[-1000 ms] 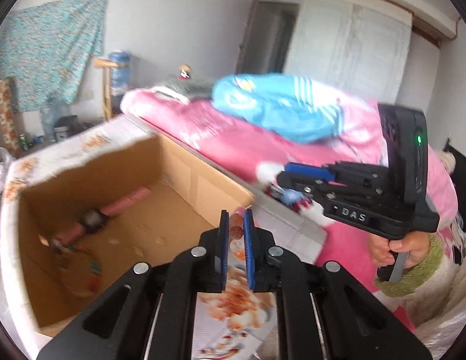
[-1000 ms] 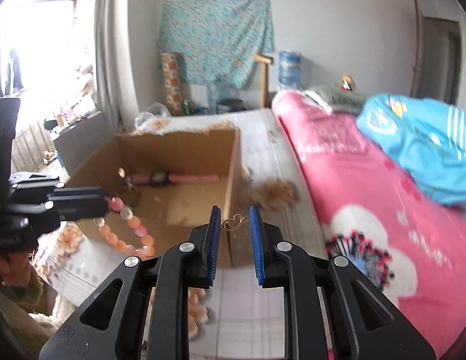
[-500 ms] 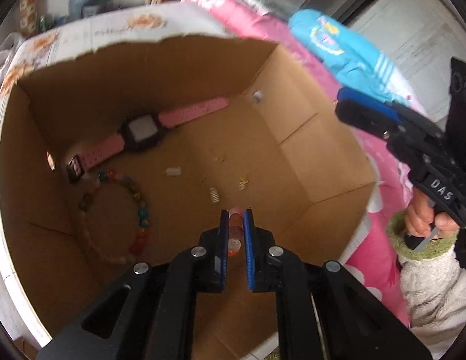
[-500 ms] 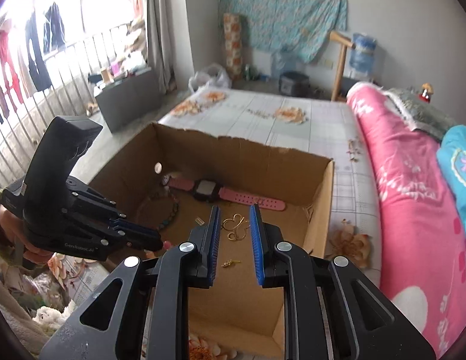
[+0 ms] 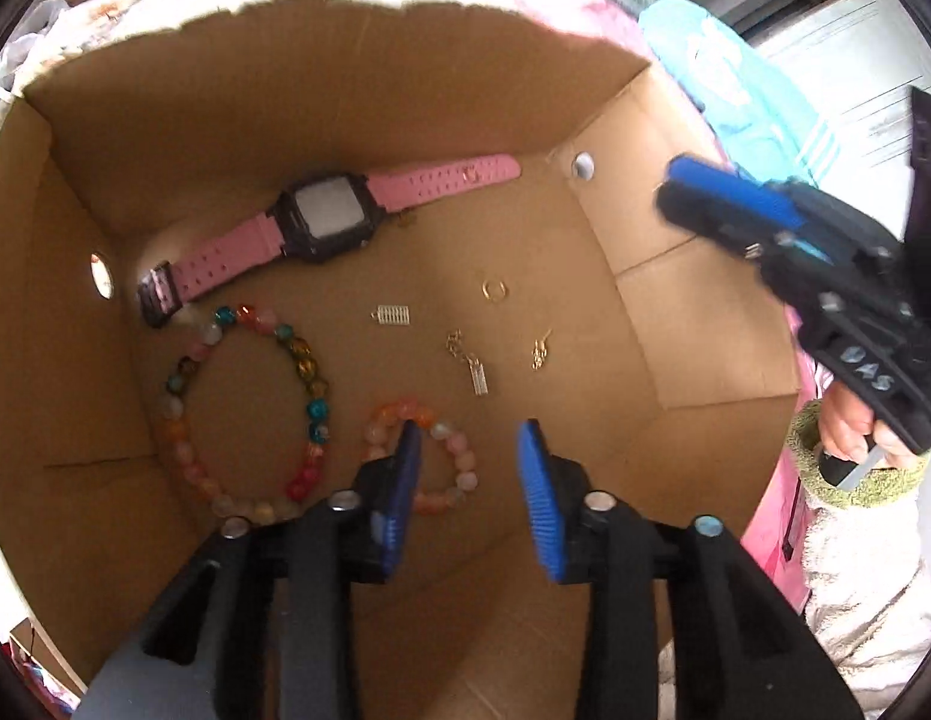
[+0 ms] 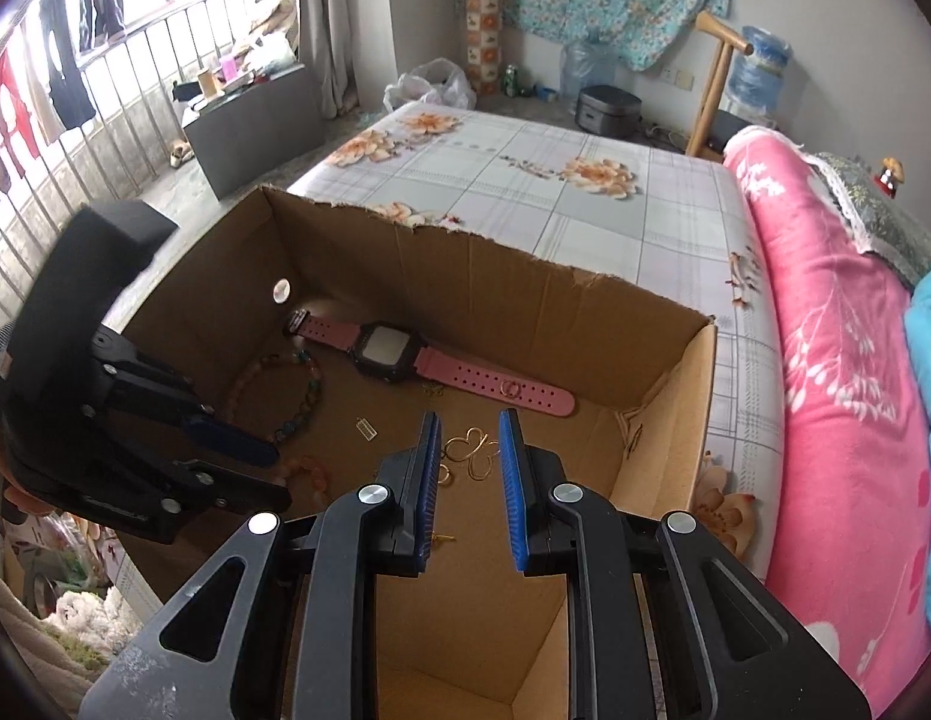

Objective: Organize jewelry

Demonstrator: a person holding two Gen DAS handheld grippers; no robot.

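Left wrist view: peach bead bracelet (image 5: 429, 456) partly hidden behind the left tool (image 5: 465, 450)'s left pad; its near-left arc not visible. Jaws opening, nothing pressed between them. Near stretch of the multicoloured bead bracelet (image 5: 249, 414) covered by the tool's arm. Small gold and silver pieces (image 5: 474, 360) on the floor of the cardboard box (image 5: 705, 324) too small to identify. Right tool (image 5: 723, 204) blurred, its body cut by the right edge.

Right wrist view: gold wire piece (image 6: 468, 450) sits between the right tool (image 6: 468, 456)'s pads; contact cannot be told. Left tool's body hides the box's near-left corner.
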